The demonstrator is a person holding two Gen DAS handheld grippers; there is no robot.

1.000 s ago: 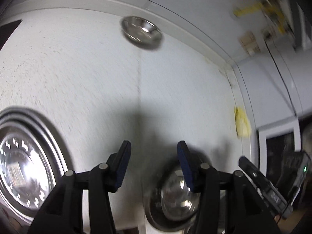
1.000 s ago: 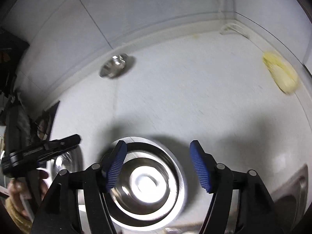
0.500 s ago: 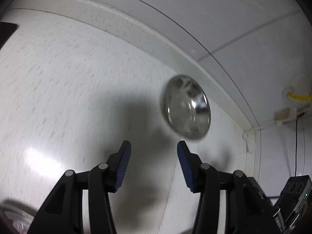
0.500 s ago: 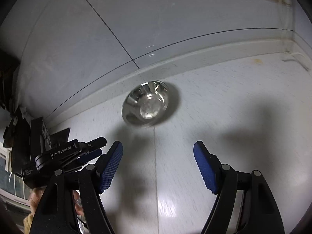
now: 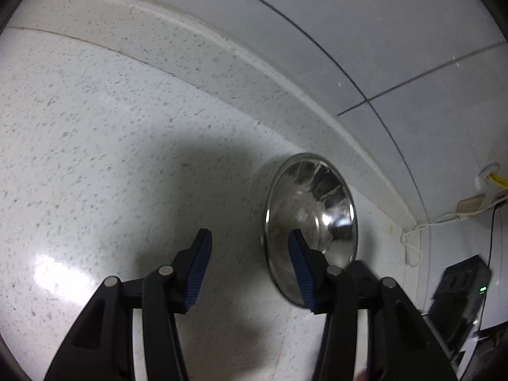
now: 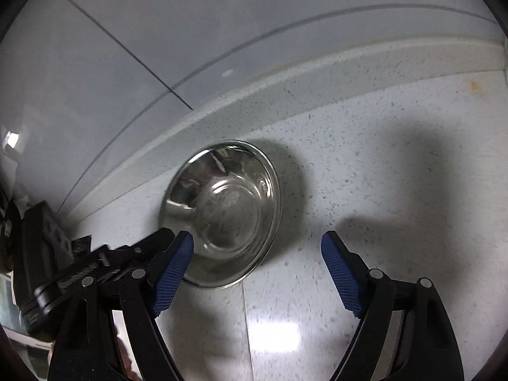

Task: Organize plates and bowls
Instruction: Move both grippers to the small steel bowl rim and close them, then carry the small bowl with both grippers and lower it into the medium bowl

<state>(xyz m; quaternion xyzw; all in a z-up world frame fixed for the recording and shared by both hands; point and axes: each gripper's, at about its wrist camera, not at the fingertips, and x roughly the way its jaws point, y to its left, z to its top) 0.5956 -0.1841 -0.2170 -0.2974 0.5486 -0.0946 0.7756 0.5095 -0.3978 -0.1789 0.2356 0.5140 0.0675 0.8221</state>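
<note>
- right gripper (image 6: 257, 250): jaws wide, just been opening, nothing between them; left pad at the near rim of the bowl (image 6: 222, 212).
- left gripper (image 5: 249, 255): jaws half apart, empty; its right pad overlaps the bowl's near edge in view, contact unclear.
- bowl: small, round, polished steel, upright on the speckled counter (image 6: 381, 158), near the raised back edge.
- risk: the thin, slick rim could slip from ribbed pads, or a nudge could skid the bowl into the tiled wall (image 6: 222, 31).

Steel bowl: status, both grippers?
Left gripper open, empty. Right gripper open, empty. Steel bowl upright on counter, near wall. Path unobstructed.
</note>
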